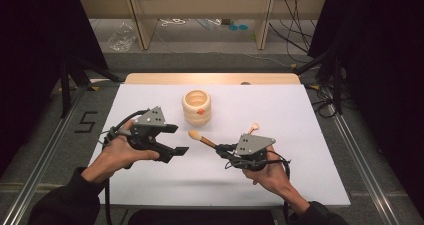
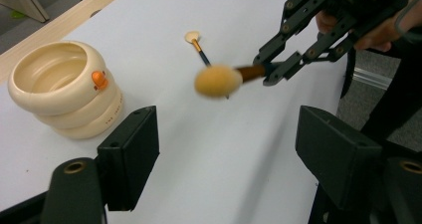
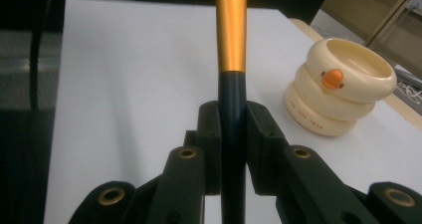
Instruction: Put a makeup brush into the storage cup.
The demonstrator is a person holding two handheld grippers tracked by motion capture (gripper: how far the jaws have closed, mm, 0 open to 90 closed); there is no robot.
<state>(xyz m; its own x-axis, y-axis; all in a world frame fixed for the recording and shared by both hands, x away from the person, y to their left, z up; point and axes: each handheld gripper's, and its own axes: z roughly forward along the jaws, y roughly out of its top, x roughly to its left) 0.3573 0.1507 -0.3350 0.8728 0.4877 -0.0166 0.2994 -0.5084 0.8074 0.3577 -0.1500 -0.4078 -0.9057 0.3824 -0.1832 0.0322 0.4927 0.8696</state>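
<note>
My right gripper (image 1: pixel 223 150) is clamped on a makeup brush with a dark handle, a gold-orange metal ferrule and a rounded tan bristle head (image 1: pixel 201 138). In the right gripper view its two black pads pinch the dark handle (image 3: pixel 233 134) from both sides, with the ferrule running straight up out of the jaws. In the high view the brush's long axis points from this gripper up and to the left, over the white table top (image 1: pixel 300 185), with the bristle head leading and held off the surface.

My left gripper (image 1: pixel 167 141) stands released, jaws wide with nothing between them, just left of the bristle head and aimed toward it. In the left gripper view the head (image 2: pixel 217 81) floats ahead between the two open jaws, blurred.

Beyond the brush tip stands a cream holder shaped like stacked rings with a small orange duck bill on its side (image 1: pixel 196 106), upright and with its mouth open upward. It lies up and slightly left of the bristle head, near it but not touching. I judge the next move turns on that line: the right gripper already has the brush, so it is the one to carry the brush on to the holder.

A second, smaller brush with a pale fan tip (image 1: pixel 253 128) lies flat on the table beyond my right gripper, its handle partly hidden behind it. The holder's inside bottom is not visible.
</note>
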